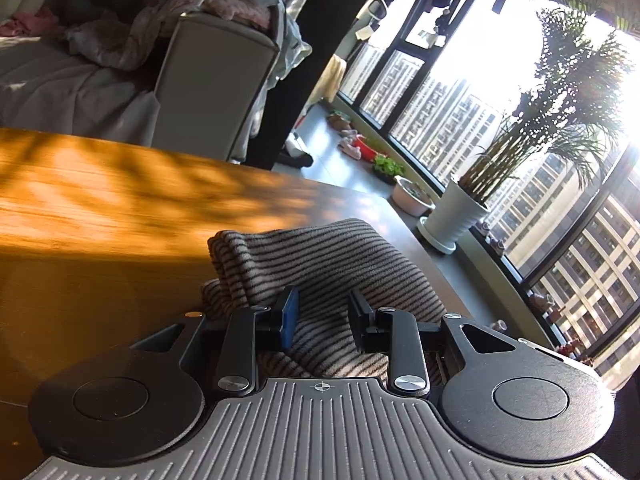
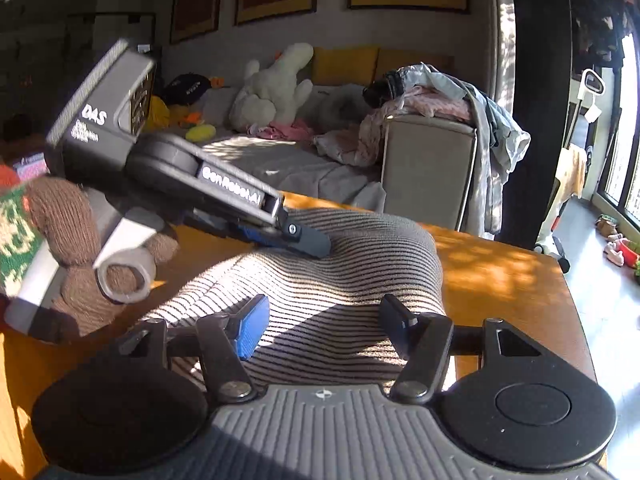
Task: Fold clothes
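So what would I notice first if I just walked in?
Probably the striped cloth bunched up on the sunny wooden table, with both tongs open over it, left tongs and right tongs. Then the big white plush toy on the sofa behind.

Left wrist view: close over the striped garment (image 1: 320, 264), facing along the wooden table (image 1: 100, 208) toward the windows (image 1: 460, 120) (frame tilted).
Right wrist view: equally close, facing the sofa (image 2: 280, 152); left gripper (image 2: 308, 242) at centre left.
Shared: garment, table, sofa armrest.
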